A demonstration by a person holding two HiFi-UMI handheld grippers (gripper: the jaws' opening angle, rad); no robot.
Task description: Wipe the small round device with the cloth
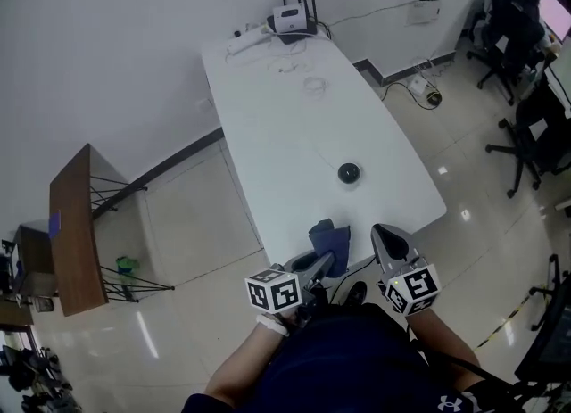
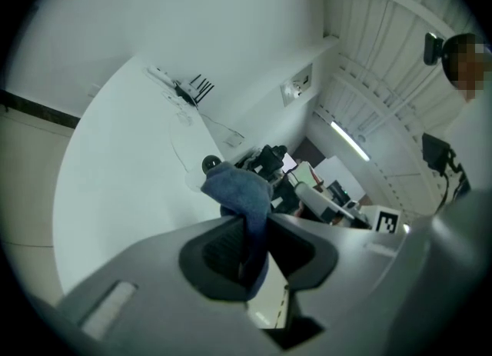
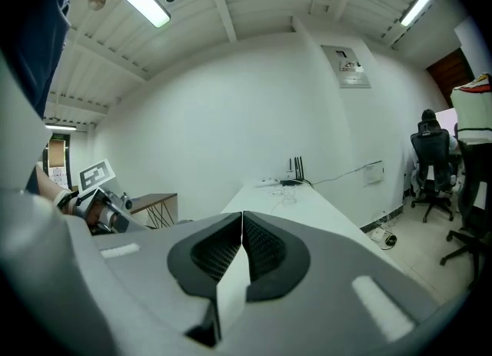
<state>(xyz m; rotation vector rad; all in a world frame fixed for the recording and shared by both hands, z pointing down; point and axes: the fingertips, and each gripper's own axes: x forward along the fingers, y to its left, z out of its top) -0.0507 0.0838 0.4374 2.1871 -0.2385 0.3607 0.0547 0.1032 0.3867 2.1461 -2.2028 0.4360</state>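
The small round black device (image 1: 349, 172) sits on the long white table (image 1: 294, 135), right of the middle. A blue cloth (image 1: 330, 236) hangs over the table's near end, and my left gripper (image 1: 324, 261) is shut on it. In the left gripper view the cloth (image 2: 240, 191) bunches up out of the jaws (image 2: 246, 253), and the device (image 2: 210, 164) peeks out just beyond it. My right gripper (image 1: 384, 233) is raised beside the cloth, to its right. Its jaws are shut (image 3: 242, 227) with nothing between them, and it points along the table (image 3: 307, 202).
A router (image 1: 293, 17), a power strip (image 1: 246, 40) and loose white cables (image 1: 314, 84) lie at the table's far end. A wooden side table (image 1: 75, 224) stands on the left. Office chairs (image 1: 526, 126) are at the far right. A person (image 3: 470, 128) stands near them.
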